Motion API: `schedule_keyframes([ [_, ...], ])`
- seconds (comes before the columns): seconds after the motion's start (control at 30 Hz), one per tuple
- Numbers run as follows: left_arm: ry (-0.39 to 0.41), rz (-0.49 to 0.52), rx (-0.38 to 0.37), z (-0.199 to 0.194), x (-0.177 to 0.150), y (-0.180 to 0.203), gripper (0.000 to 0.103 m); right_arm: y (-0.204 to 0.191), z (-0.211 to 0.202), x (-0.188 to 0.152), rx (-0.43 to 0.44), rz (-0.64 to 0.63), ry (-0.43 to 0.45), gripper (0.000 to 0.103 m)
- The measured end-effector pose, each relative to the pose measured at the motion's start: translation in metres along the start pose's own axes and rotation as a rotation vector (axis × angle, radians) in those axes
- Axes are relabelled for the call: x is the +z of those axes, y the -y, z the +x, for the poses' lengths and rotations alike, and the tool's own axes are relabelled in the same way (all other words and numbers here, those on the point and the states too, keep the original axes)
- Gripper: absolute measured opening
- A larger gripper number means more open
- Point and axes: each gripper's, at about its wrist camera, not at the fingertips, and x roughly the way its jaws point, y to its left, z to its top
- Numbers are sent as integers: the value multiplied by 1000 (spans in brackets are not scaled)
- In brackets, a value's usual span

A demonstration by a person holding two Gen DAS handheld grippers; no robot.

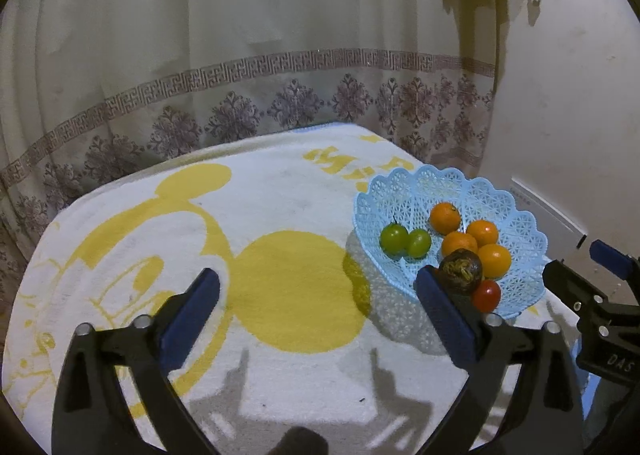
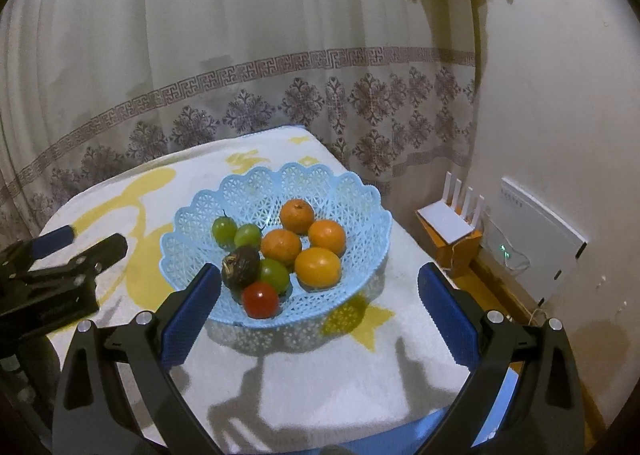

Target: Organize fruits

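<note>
A white fleece towel with a yellow cartoon-mouse print covers the worktop, and a pale curtain with a purple floral border hangs behind its far edge. On the floor to the right, against the wall, stand a white router with four upright antennas and a flat white wall panel with a green light.

The light-blue lattice plastic basket with a scalloped rim sits on the right part of the towel. All the fruit lies inside it: four oranges clustered on the right side, two green round fruits side by side on the left, a third green fruit nearer the front, a dark brown wrinkled round fruit touching that one, and a small red tomato at the near rim. The near wall of the basket stands between the fingers and the fruit.

The left gripper hangs above the bare towel left of the basket, its blue-padded fingers spread wide and holding nothing; its right finger overlaps the basket's near-left rim in the left wrist view, though contact cannot be told. The right gripper hangs just near of the basket, fingers likewise spread wide and empty, the left one lined up with the basket's near-left wall.
</note>
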Motion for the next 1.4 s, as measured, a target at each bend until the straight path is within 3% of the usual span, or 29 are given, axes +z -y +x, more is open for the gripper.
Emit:
schedule_keyframes([
  [0.4,27,58,69,-3,-3,12,98,-2,-3,-4,-18,-4,26,100],
  [1.4,10,56,48,1,-6,13,98,-8,3,-9,-43,-56,-4,100],
])
